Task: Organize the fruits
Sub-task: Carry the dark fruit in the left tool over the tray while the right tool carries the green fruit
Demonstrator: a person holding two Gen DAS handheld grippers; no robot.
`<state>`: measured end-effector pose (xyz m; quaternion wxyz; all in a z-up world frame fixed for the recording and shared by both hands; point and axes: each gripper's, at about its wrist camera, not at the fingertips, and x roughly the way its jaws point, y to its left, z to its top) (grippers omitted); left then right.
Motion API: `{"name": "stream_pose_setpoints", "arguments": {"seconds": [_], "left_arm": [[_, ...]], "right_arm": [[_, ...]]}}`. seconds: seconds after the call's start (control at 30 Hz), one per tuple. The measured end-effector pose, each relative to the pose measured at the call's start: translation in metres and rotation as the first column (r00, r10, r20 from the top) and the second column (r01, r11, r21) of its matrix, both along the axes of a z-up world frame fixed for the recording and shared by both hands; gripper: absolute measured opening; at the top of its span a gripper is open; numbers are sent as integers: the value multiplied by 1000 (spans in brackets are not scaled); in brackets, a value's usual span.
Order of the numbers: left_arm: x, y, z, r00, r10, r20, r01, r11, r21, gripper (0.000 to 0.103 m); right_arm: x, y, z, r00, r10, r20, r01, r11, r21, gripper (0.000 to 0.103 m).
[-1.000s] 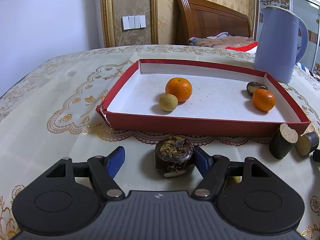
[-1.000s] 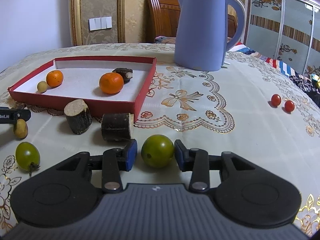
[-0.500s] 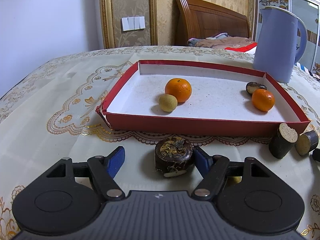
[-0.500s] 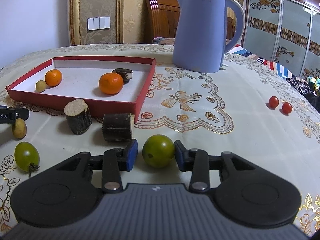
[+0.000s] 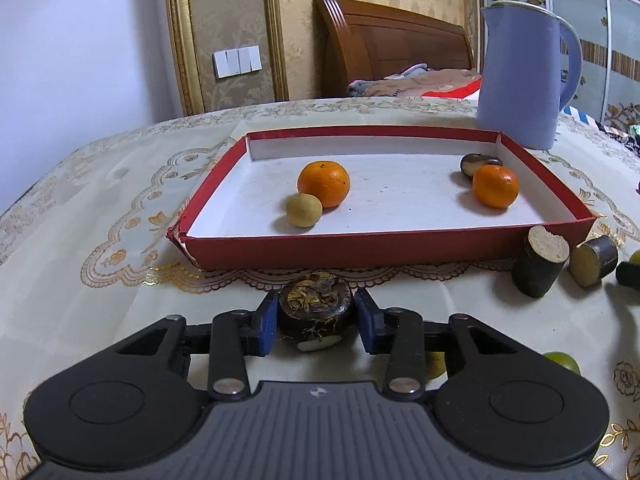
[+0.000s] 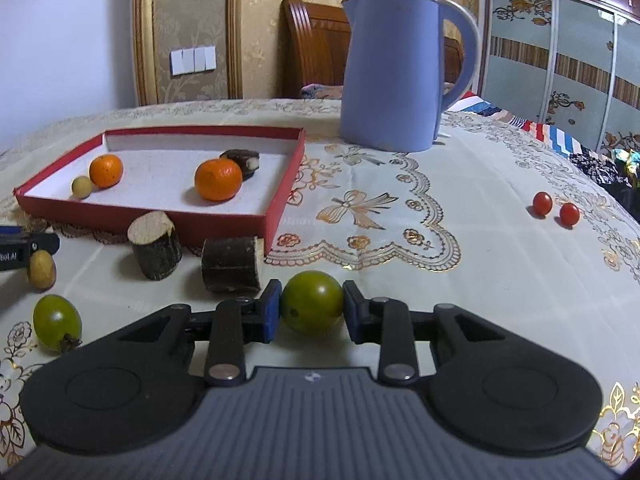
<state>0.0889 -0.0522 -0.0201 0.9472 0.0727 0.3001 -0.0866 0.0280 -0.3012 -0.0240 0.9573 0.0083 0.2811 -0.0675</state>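
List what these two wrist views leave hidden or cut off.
- Left wrist view: a yellowish fruit sits mostly behind the left tongs' arm.
- Left wrist view: a green fruit is cut by the right edge.
- Right wrist view: the black bar's white lettering is cut by the left edge.

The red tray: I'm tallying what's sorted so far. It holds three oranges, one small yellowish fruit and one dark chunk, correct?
Not quite. The red tray holds two oranges, one by the small yellowish fruit and one in front of the dark chunk, not three. The left wrist view shows this; the rest is right.
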Motion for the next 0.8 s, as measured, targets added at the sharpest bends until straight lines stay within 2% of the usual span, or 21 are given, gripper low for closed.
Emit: {"name": "stream_pose_setpoints", "arguments": {"seconds": [0.13, 0.27, 0.43, 0.8], "left_arm": [[-4, 9, 3, 1000, -17, -10, 16, 999, -46, 39], [-12, 17, 10, 1000, -18, 26, 20, 996, -89, 39], [-16, 17, 21, 997, -19, 76, 25, 996, -85, 39], [24, 16, 32, 999, 11, 45, -5, 993, -119, 39]], "right_arm": [[-11, -1, 4, 999, -12, 49, 12, 1000, 1, 30], [-18, 0, 13, 995, -13, 95, 12, 1000, 10, 30], [-13, 8, 32, 989, 12, 149, -10, 1000, -10, 30], [35, 33, 45, 988, 82, 129, -82, 997, -3, 30]]}}
